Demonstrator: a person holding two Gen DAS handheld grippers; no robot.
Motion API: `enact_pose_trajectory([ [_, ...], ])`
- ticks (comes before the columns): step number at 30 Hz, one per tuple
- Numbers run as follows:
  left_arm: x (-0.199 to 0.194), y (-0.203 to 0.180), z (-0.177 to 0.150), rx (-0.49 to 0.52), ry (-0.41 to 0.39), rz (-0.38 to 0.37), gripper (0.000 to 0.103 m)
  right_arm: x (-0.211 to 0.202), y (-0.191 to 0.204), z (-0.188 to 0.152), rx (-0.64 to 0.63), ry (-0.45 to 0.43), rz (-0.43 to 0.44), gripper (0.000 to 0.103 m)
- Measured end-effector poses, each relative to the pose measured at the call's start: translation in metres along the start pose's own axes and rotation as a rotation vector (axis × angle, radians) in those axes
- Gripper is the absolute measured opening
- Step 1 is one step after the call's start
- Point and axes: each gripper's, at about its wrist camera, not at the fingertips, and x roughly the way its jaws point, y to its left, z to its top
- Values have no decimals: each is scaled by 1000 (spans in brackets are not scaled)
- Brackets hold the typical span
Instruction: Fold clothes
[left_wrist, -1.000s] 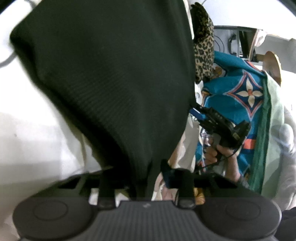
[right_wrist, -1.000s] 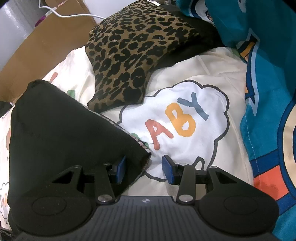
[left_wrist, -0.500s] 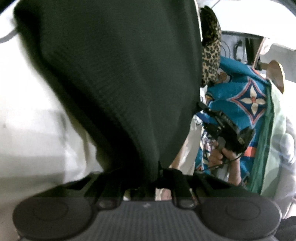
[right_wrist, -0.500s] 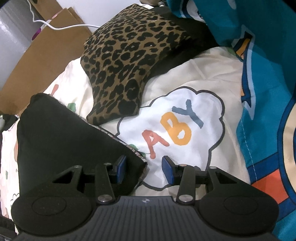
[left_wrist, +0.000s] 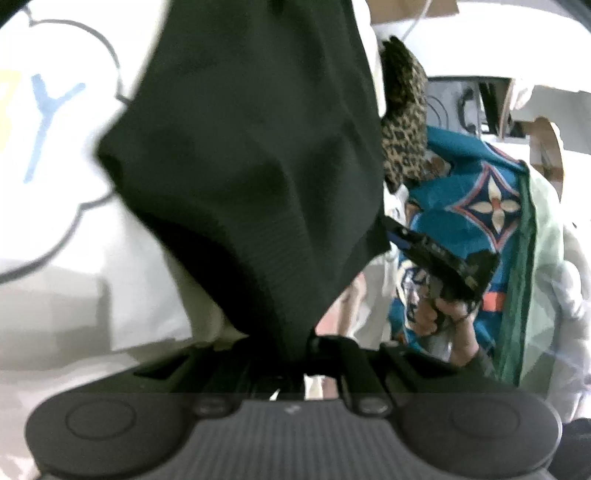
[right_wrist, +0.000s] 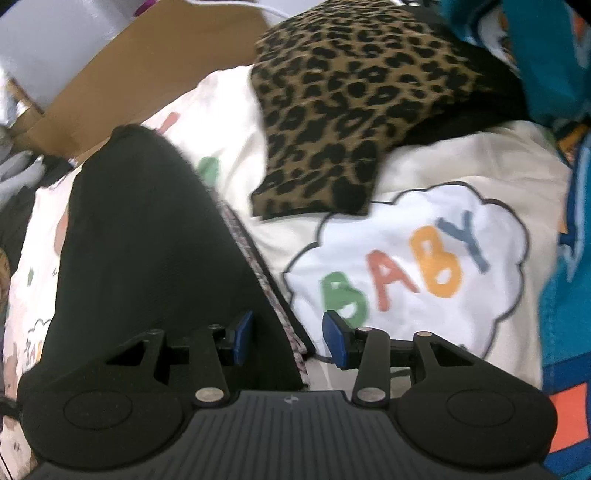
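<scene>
Left gripper (left_wrist: 295, 350) clenched on a corner of the black garment (left_wrist: 258, 147), which hangs up and away from it over the cream BABY-print sheet (right_wrist: 406, 266). Right gripper (right_wrist: 288, 332) half spread, blue pads (right_wrist: 242, 332) not pressing; the garment's edge lies between them. Leopard-print cloth (right_wrist: 351, 92) sits just beyond, teal blanket (right_wrist: 565, 295) at right.

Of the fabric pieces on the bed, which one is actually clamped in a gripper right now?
The black garment: its corner is pinched in the shut left gripper. The leopard-print piece and the teal patterned blanket lie untouched.
</scene>
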Motion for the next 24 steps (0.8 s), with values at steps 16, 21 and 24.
enact_pose_trajectory([
  [16, -12, -31, 2, 59, 19, -25, 5, 19, 24, 15, -167, 179, -29, 7],
  [21, -30, -45, 10, 79, -7, -32, 5, 4, 39, 8, -153, 173, -18, 6],
  [24, -47, -54, 15, 115, -9, -11, 5, -10, 43, 8, -78, 166, 38, 6],
])
